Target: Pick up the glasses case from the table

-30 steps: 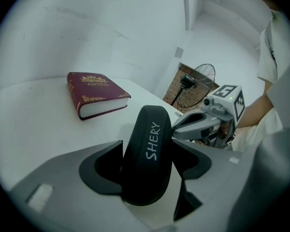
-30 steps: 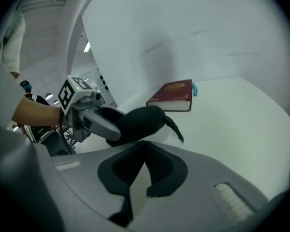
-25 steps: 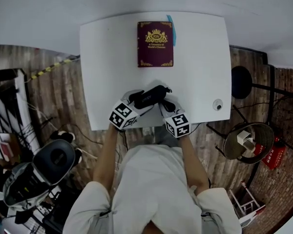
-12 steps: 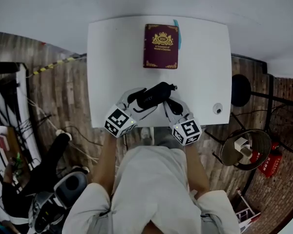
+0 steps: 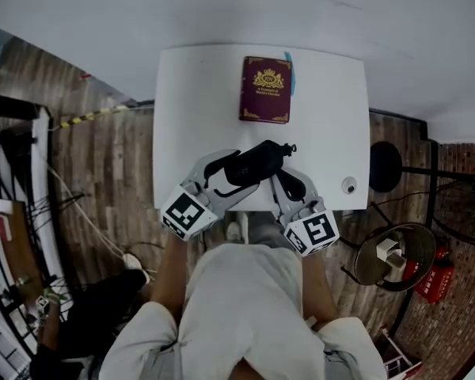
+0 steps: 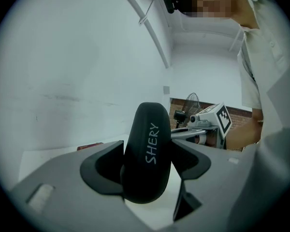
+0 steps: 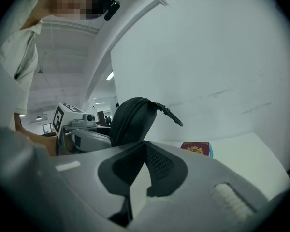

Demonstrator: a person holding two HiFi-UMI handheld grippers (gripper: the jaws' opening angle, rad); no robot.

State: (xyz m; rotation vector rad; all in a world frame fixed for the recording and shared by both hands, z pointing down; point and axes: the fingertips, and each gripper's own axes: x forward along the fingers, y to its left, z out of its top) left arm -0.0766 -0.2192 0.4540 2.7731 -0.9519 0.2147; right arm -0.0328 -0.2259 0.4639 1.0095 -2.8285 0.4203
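My left fingers (image 6: 102, 167) grip the black, rounded glasses case (image 5: 257, 158), lettered SHERY in white, its zip pull (image 7: 171, 114) sticking out, while my right fingers (image 7: 162, 167) sit closed beside it.

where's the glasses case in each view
head view: glasses case at centre, over the near edge of the table.
left gripper view: low centre, between the jaws.
right gripper view: left of centre, beyond the jaws.
shared landmark: maroon book, only a red sliver in the left gripper view.
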